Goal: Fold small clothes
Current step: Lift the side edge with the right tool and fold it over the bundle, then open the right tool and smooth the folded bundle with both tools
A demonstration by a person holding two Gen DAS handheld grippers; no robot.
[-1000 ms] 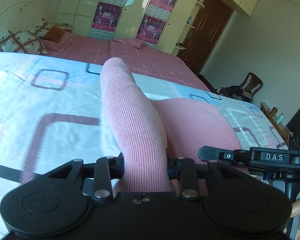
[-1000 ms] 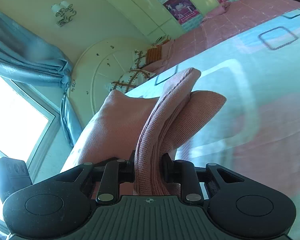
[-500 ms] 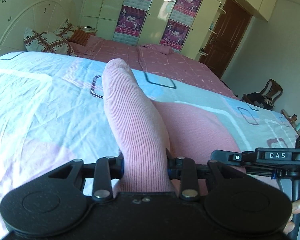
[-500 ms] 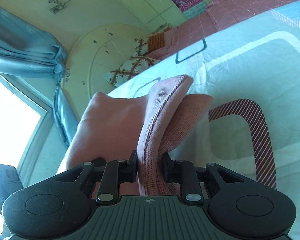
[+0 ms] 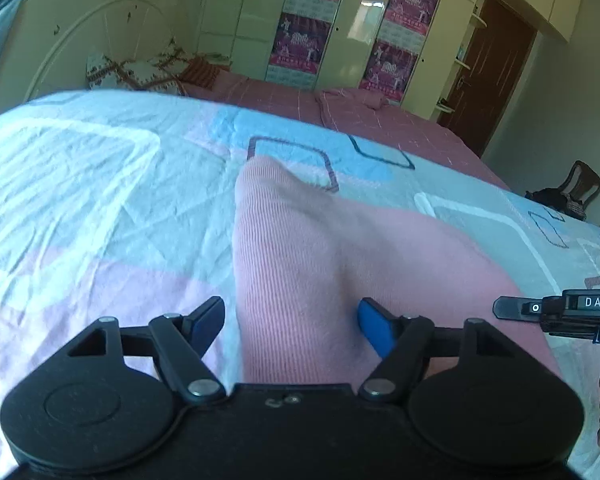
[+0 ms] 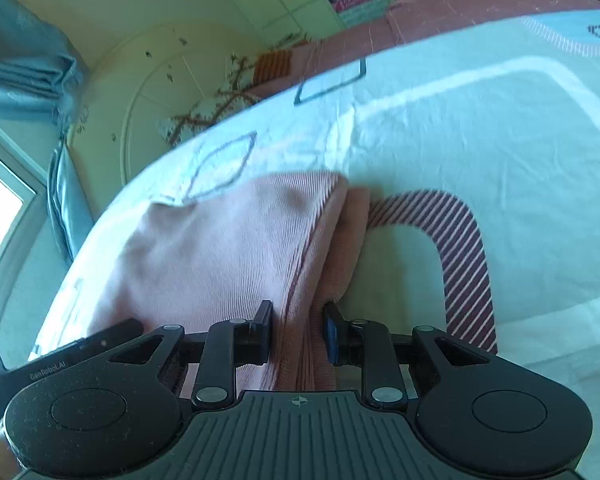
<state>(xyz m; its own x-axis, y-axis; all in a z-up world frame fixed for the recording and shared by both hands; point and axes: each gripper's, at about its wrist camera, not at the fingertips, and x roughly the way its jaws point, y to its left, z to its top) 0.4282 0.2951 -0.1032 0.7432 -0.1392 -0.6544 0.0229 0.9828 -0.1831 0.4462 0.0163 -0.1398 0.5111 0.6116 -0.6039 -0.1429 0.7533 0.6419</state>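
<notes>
Item: pink garment, ribbed knit, lying on a bed with a pale patterned cover. It sits near the edge closest to the cameras, roughly mid-width of the visible cover.

Condition: doubled over. In the right wrist view two layers meet in a stacked edge, the upper one lying on the lower one, which peeks out beside it. The upper surface is smooth apart from one soft hump.

Left gripper: jaws have just been opening and now stand wide. The garment's end lies between them, and neither pad presses it. Released.

Right gripper: jaws narrow, clamped on the layered edge of the garment, pads pressing both sides.

Progress, as judged: one fold is laid down. The left side is let go, the right side is not yet. Left to do: free the right grip, flatten the hump, and probably fold once more for a compact bundle. Whether other clothes wait cannot be told.

Surroundings: pillows at the headboard, wardrobe with posters.
</notes>
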